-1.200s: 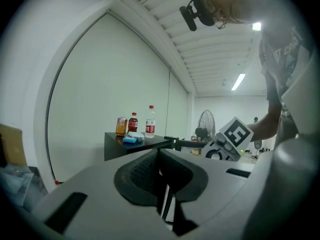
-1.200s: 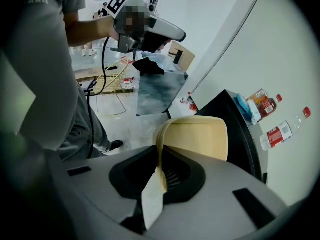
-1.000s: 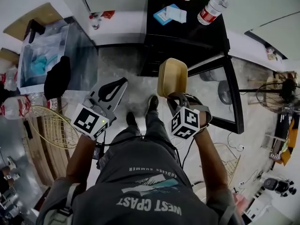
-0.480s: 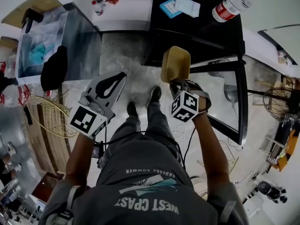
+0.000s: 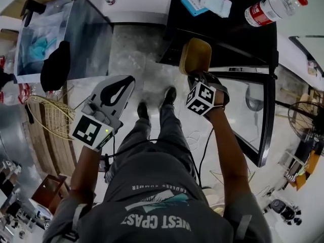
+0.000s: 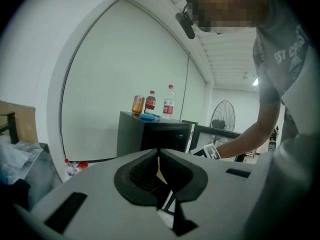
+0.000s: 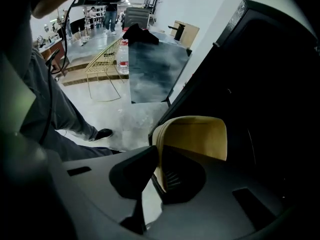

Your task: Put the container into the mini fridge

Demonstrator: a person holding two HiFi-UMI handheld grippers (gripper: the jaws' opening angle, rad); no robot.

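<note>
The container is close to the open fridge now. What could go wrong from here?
The right gripper pinches only one wall of the tan rounded container, so it could pivot or slip out. The container hangs close to the front edge of the black mini fridge and may bump it going in.

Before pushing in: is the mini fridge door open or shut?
Open: the door stands swung out from the mini fridge, and the container faces its dark interior.
</note>
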